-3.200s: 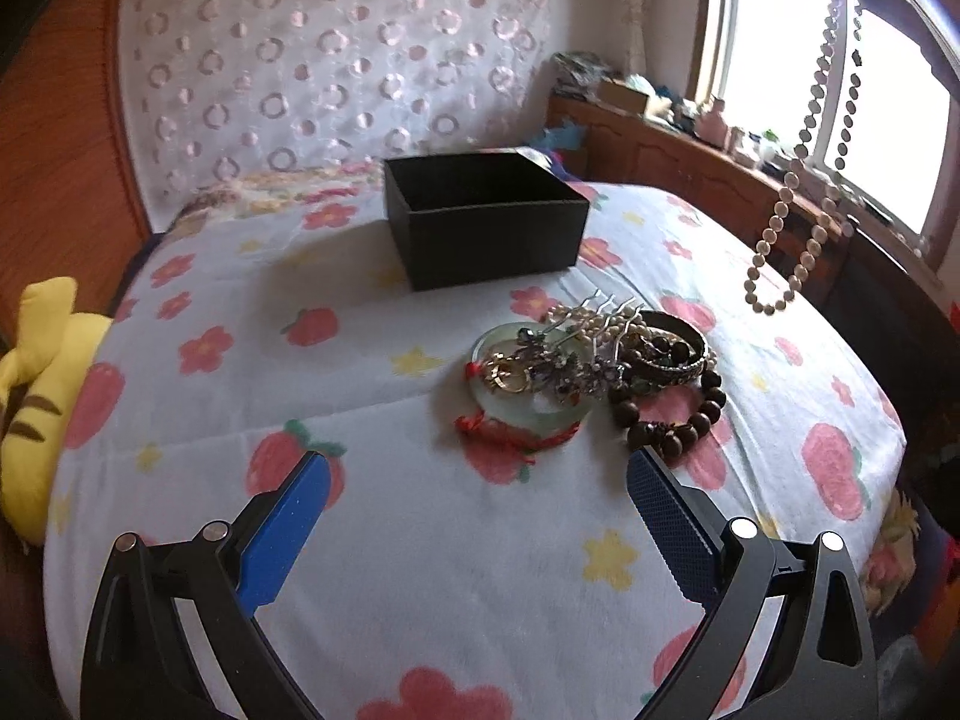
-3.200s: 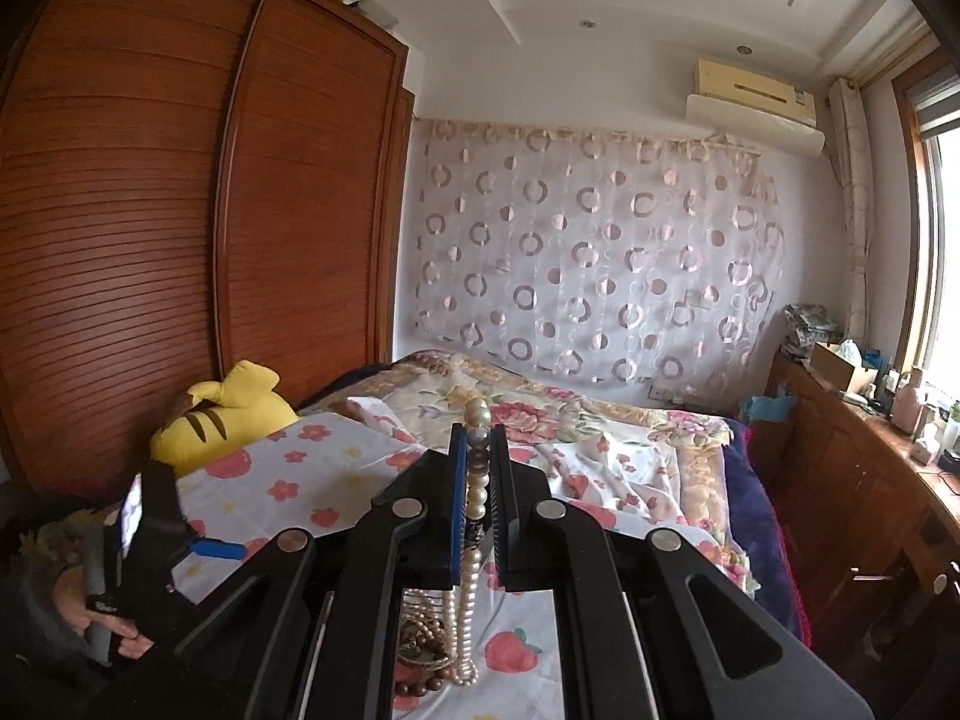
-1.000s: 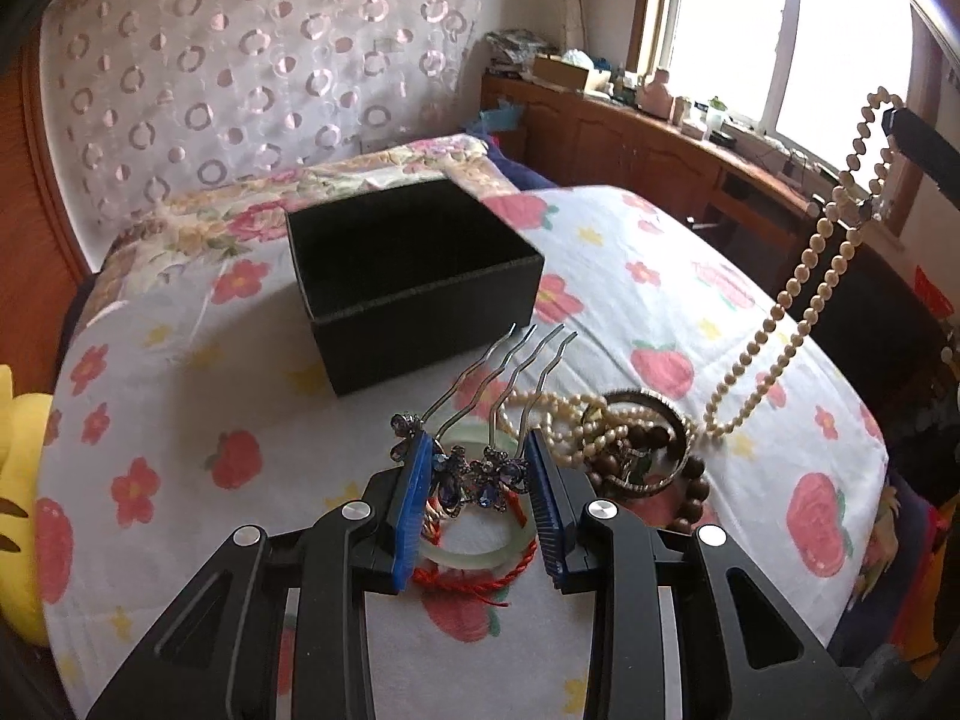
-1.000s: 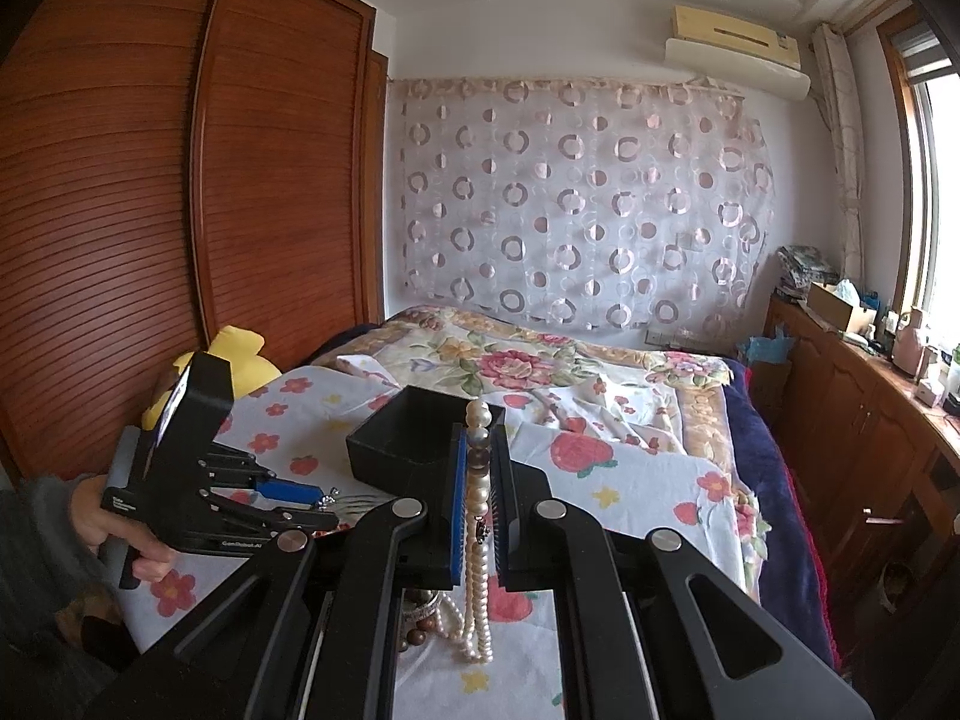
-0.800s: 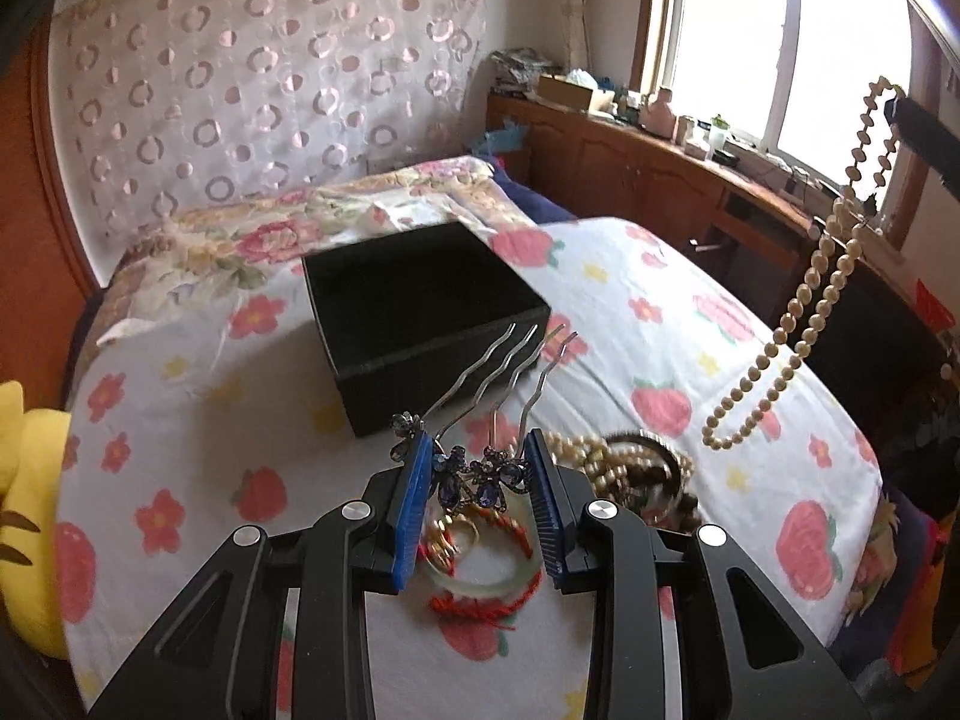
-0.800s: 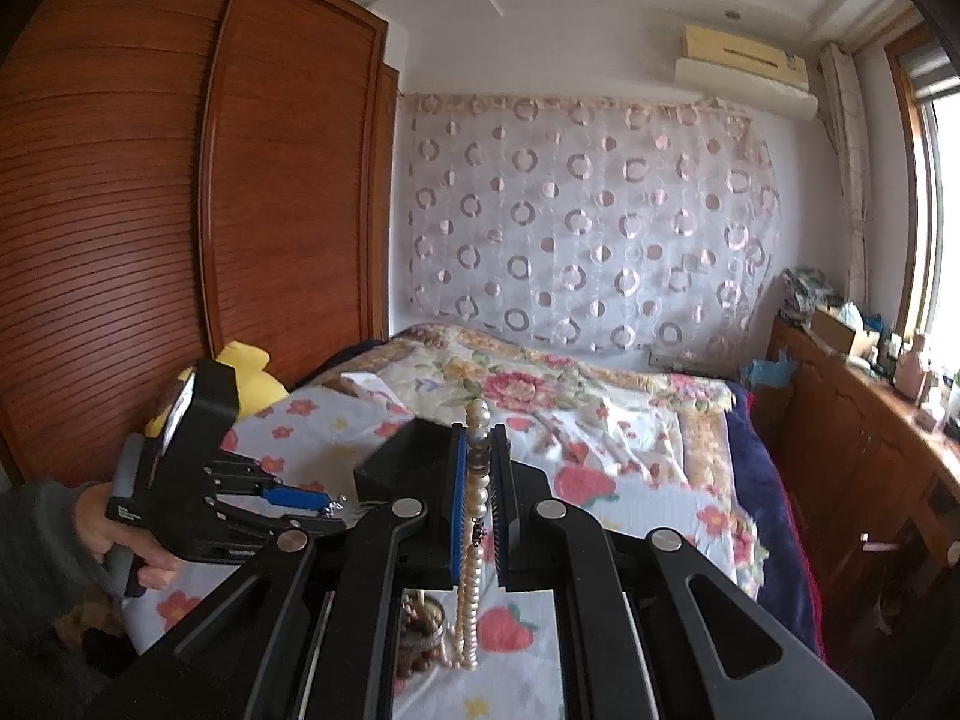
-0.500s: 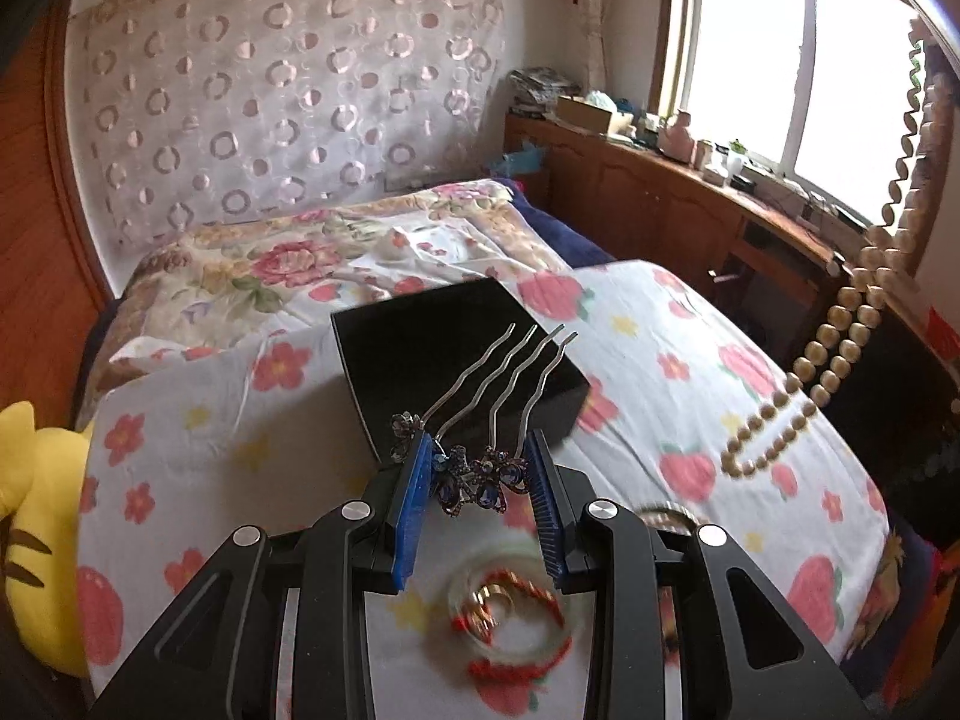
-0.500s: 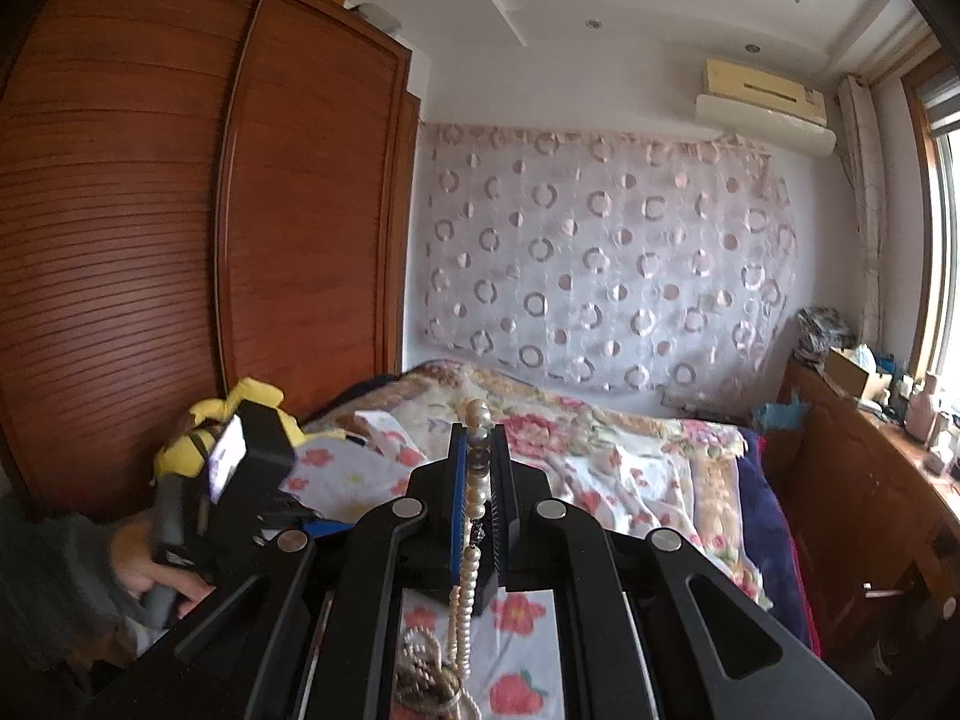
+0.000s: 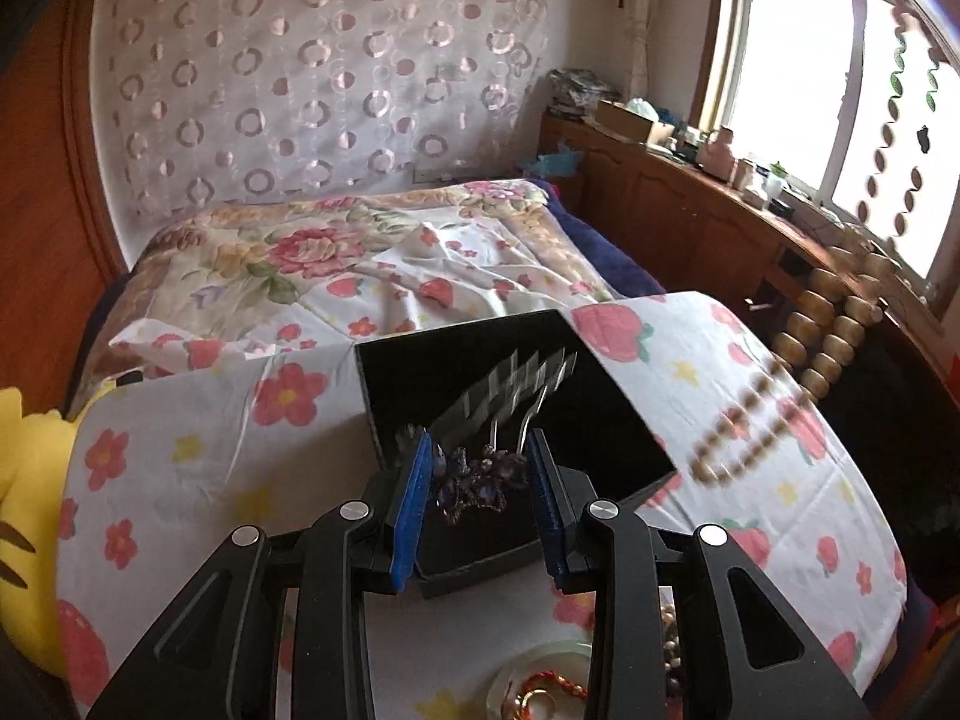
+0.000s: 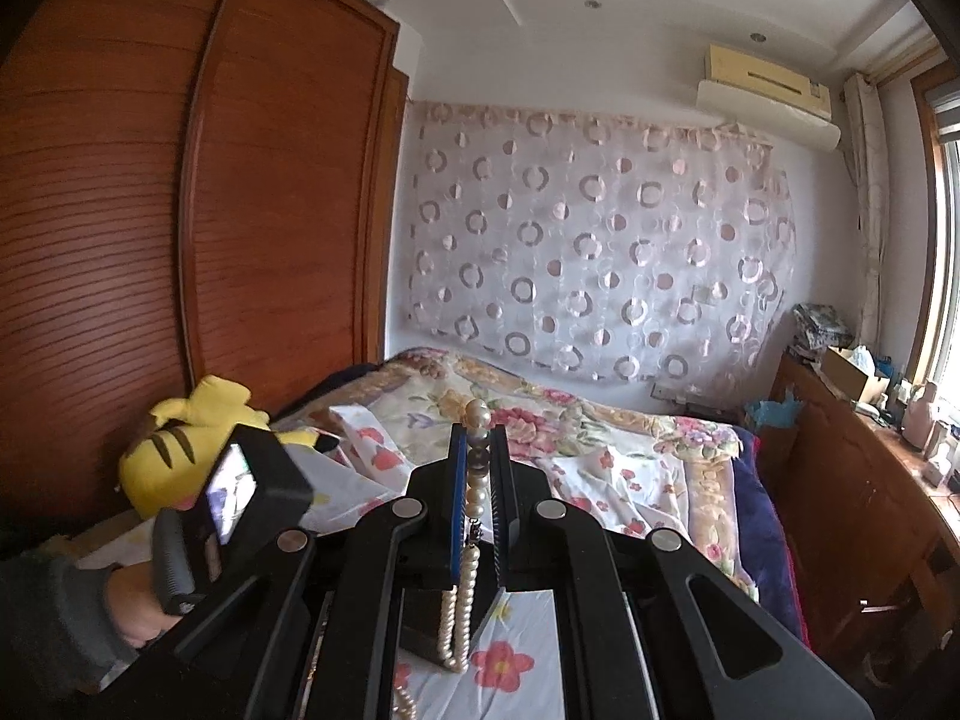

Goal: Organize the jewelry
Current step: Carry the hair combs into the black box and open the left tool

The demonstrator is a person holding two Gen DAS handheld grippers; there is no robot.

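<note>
Comb [image 9: 480, 468] prongs blurred over box [image 9: 624, 420] | necklace [image 10: 474, 498] bottom cut off

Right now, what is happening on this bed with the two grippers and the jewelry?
A person is sorting jewelry into a black box on the flowered sheet. The left gripper is shut on a hair comb with blue flowers, held over the open box, not yet released. The right gripper is shut on a pearl necklace, which hangs down above the bed. A green bangle with other pieces lies on the sheet in front of the box.
</note>
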